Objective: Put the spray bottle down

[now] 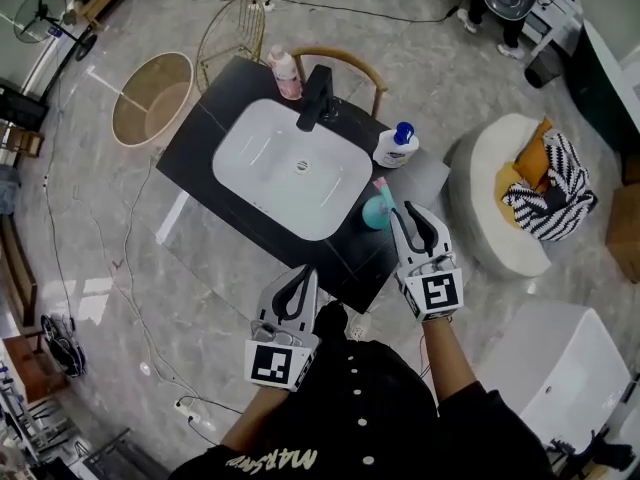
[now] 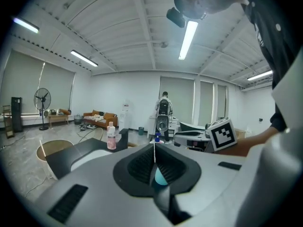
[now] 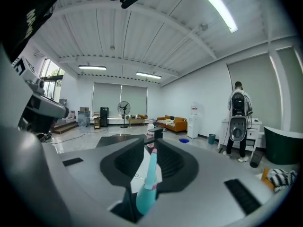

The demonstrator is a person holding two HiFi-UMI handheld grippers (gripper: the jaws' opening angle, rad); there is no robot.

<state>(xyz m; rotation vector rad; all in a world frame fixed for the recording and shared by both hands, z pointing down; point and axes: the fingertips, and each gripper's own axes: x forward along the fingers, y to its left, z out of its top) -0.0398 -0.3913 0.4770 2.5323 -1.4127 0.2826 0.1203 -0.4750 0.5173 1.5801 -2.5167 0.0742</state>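
A teal spray bottle (image 1: 376, 212) with a pink top stands on the near right corner of the black counter (image 1: 205, 133), beside the white sink (image 1: 290, 163). My right gripper (image 1: 405, 211) hovers just right of it and above it. In the right gripper view the bottle (image 3: 144, 195) shows low in the gap of that gripper (image 3: 147, 148), whose jaws stand apart, not pressing it. My left gripper (image 1: 303, 274) hangs off the counter's near edge with its jaws together and holds nothing. The left gripper view shows the bottle (image 2: 160, 178) behind that gripper (image 2: 154, 151).
On the counter are a black faucet (image 1: 318, 98), a pink bottle (image 1: 286, 73) and a white bottle with a blue cap (image 1: 396, 146). A round basket (image 1: 150, 98) and a wire chair (image 1: 232, 30) stand behind, a white armchair (image 1: 500, 203) to the right. Cables cross the floor.
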